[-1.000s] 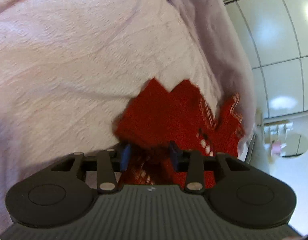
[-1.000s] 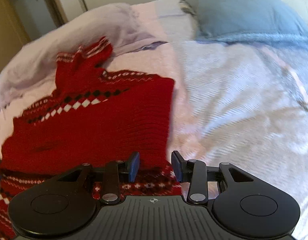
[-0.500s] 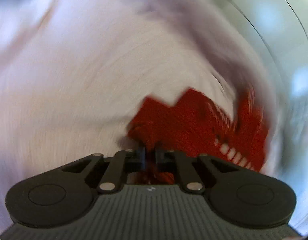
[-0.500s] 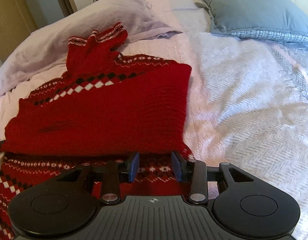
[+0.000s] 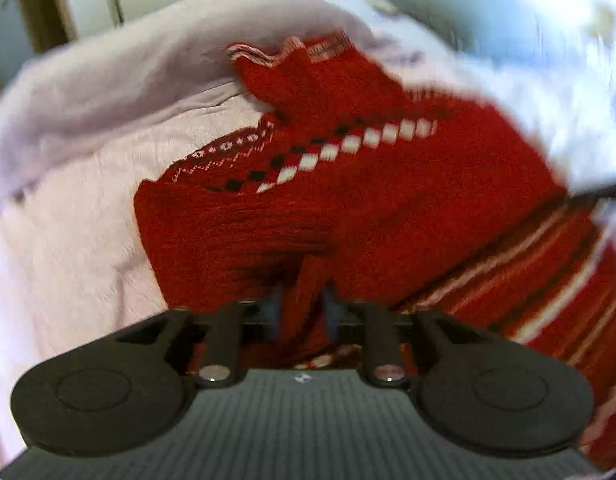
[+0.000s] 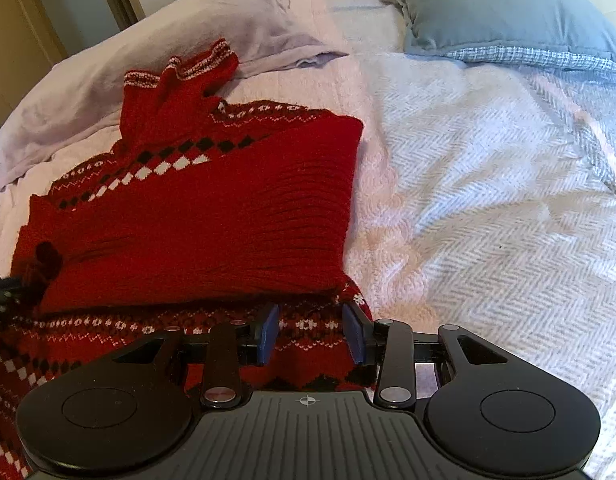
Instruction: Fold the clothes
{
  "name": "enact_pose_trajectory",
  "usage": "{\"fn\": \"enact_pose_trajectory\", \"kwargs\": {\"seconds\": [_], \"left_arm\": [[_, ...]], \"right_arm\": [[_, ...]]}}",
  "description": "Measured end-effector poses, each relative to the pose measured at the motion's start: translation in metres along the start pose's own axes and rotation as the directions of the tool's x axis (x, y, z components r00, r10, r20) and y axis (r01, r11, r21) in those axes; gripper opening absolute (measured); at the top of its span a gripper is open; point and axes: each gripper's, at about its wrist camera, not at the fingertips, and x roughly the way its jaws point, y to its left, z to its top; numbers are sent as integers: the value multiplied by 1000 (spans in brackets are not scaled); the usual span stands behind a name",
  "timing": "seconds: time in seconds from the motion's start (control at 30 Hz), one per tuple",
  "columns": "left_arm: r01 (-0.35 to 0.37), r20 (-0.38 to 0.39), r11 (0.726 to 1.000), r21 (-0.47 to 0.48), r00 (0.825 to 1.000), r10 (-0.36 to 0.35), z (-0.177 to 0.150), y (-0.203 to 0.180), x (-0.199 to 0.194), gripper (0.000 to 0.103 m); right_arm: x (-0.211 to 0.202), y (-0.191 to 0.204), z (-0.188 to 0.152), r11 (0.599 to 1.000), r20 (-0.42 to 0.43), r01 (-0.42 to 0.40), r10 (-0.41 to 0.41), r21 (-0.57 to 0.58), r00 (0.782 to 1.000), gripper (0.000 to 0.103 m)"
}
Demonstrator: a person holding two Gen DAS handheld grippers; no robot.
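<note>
left gripper (image 5: 302,312) pinching a fold of red sweater (image 5: 348,200); sweater lies on pink bedspread (image 5: 80,220), frame blurred.

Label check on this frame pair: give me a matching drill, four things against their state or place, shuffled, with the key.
Things:
1. left gripper
2. right gripper
3. grey pillow
4. red sweater

States or places:
A. open, jaws apart over the patterned hem
B. far right end of the bed
C. closed on a bunch of red knit
D. partly folded, plain panel over the patterned part

Pairs: 1-C, 2-A, 3-B, 4-D
</note>
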Motion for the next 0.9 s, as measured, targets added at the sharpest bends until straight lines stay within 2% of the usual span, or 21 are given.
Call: {"fn": "enact_pose_trajectory", "kwargs": {"seconds": [0.03, 0.1, 0.13, 0.17, 0.2, 0.23, 0.3, 0.4, 0.5, 0.6, 0.67, 0.7, 0.73, 0.8, 0.9], "left_arm": [[67, 24, 996, -51, 998, -66, 4, 6, -9, 31], [224, 98, 964, -146, 973, -211, 9, 19, -28, 32], [267, 135, 945, -186, 960, -245, 12, 26, -34, 32], [276, 159, 936, -219, 956, -245, 13, 31, -35, 31], [230, 160, 943, -241, 968, -195, 15, 35, -29, 27], [183, 160, 947, -263, 977, -144, 16, 39, -23, 19], [96, 146, 948, -303, 988, -53, 18, 45, -7, 12], [0, 53, 947, -322, 998, 18, 11, 44, 40, 13], [-78, 37, 972, -221, 995, 88, 5, 29, 61, 13], [-61, 27, 971, -229, 997, 69, 13, 36, 48, 14], [-25, 35, 962, -273, 999, 36, 24, 50, 34, 14], [-7, 39, 955, -295, 999, 19, 29, 57, 28, 17], [8, 40, 947, -320, 999, 5, 37, 66, 23, 27], [26, 11, 913, -406, 1000, -24, 60, 89, 31, 39], [95, 27, 831, -547, 995, -96, 94, 119, 63, 43]], "right_arm": [[-2, -1, 1, 1000, 6, -1, 1, 4, 1000, 39], [-6, -1, 4, 1000, 20, 1, -1, 8, 1000, 39], [-8, -1, 6, 1000, 28, 3, -3, 9, 1000, 39], [-9, 0, 9, 1000, 39, 2, -2, 12, 999, 39], [-10, 1, 12, 1000, 53, -3, 2, 14, 999, 39], [-11, 2, 16, 1000, 66, -7, 6, 16, 998, 39], [-7, 8, 21, 1000, 86, -15, 14, 1, 996, 39], [1, 11, 31, 1000, 103, -21, 22, -17, 994, 39], [11, 8, 44, 999, 97, -19, 21, -27, 995, 39], [21, 5, 57, 999, 90, -16, 20, -37, 996, 39], [27, 2, 65, 999, 87, -16, 19, -42, 996, 39], [27, -5, 76, 999, 93, -35, 37, -26, 995, 39], [29, -12, 87, 998, 94, -61, 62, -9, 994, 39], [53, -16, 117, 988, 50, -146, 143, 53, 988, 39], [89, -22, 161, 953, -6, -264, 268, 151, 963, 39]]}}
